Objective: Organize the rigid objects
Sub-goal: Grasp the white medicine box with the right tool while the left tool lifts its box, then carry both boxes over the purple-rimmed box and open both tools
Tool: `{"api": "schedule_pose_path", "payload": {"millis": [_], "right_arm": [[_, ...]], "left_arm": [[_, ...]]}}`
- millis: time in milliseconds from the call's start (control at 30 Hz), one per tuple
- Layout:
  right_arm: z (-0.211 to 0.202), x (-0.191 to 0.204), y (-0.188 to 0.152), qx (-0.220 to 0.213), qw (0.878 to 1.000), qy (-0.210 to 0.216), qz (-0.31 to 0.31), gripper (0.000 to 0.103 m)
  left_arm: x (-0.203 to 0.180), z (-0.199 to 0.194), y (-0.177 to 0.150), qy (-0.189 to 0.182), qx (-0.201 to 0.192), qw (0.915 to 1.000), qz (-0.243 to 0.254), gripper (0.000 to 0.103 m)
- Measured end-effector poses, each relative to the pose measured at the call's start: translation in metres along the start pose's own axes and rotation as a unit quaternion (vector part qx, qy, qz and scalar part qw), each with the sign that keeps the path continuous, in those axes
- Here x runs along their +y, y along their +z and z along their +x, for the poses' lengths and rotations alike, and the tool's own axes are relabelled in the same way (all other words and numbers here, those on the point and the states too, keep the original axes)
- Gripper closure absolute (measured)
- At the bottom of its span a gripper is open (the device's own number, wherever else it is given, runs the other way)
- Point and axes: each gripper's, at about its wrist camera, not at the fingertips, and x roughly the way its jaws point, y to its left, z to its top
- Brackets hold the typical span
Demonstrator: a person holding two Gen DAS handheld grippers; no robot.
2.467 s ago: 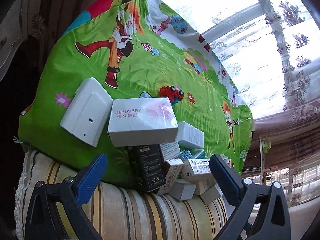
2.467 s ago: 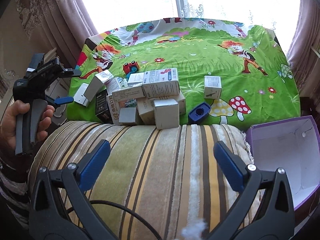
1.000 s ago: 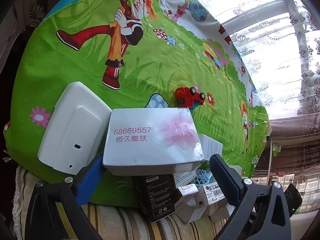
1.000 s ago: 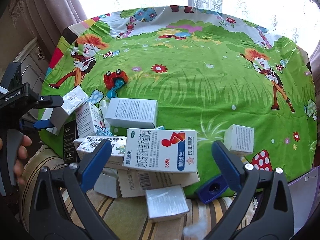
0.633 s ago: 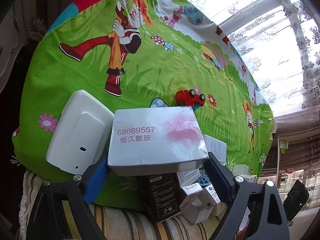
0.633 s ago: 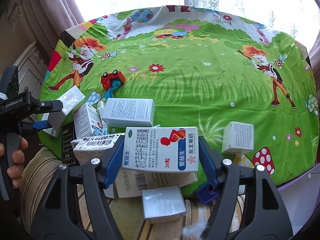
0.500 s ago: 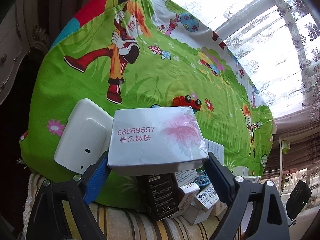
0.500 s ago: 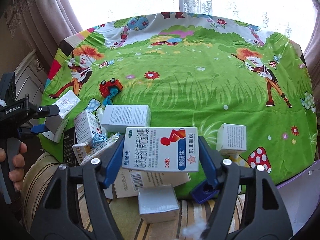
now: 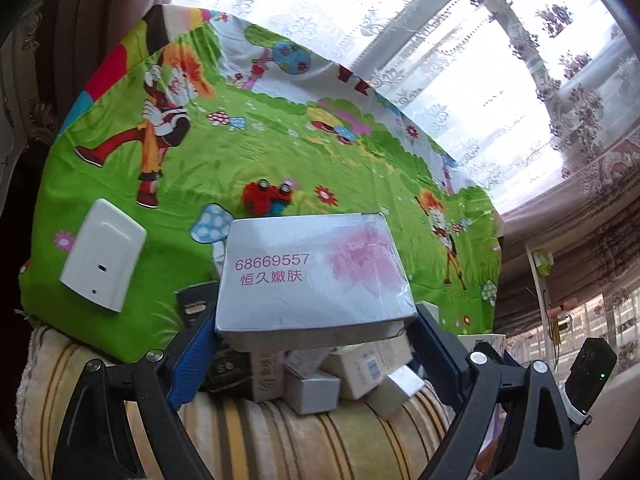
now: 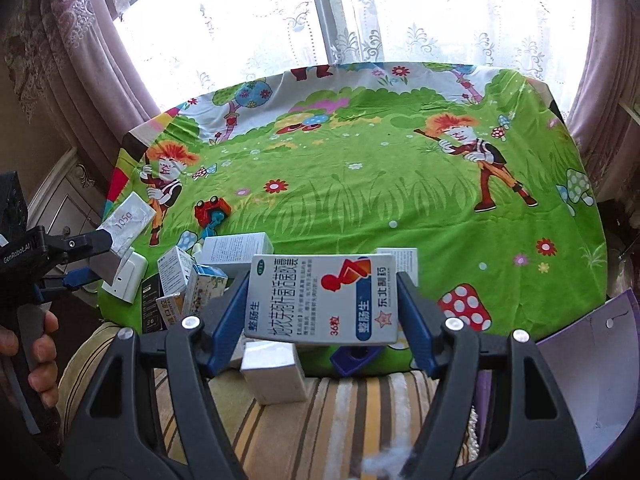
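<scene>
My left gripper (image 9: 312,332) is shut on a silver-grey box (image 9: 308,276) printed with pink digits, held off the pile. In the right wrist view the same box (image 10: 126,222) hangs in the left gripper (image 10: 94,258) at the far left. The right gripper (image 10: 320,308) is shut on a white medicine box (image 10: 324,298) with a red figure and blue label, lifted above the pile. Several small boxes (image 10: 200,276) lie heaped at the near edge of the green cartoon cloth (image 10: 360,184), seen also as the boxes (image 9: 320,376) under the left gripper.
A white plastic device (image 9: 102,258) lies on the cloth left of the pile. A red toy car (image 10: 210,210) sits behind the boxes, a blue cap (image 10: 354,356) under the right gripper. An open purple box (image 10: 592,380) stands at the right. Striped cushion (image 10: 320,416) in front, curtains behind.
Both grippers closed on their boxes and lifted them off the pile, drawing back from the cloth. The white device now lies apart from the grey box.
</scene>
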Motion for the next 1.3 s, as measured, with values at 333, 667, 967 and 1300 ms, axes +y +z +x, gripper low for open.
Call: {"api": "schedule_pose_path", "payload": {"millis": [333,667,967,1300], "right_arm": [[-0.045,-0.077,-0.031,-0.011,0.998,-0.051,0.041,0.030],[-0.075,-0.166,-0.078,-0.002,0.988,-0.108,0.107,0.030],[-0.111,-0.233,-0.101,-0.019,0.973,-0.166,0.162,0.029],[-0.134,-0.274,-0.113,-0.035,0.959,-0.188,0.209,0.016]], "left_arm": [[-0.098,0.027,-0.045,-0.064,0.056,0.9912,0.101,0.012],[-0.191,0.068,-0.116,-0.093,0.135,0.9644,0.207,0.011],[-0.256,0.094,-0.179,-0.107,0.193,0.9303,0.293,0.011],[-0.292,0.106,-0.221,-0.134,0.254,0.8969,0.336,0.000]]}}
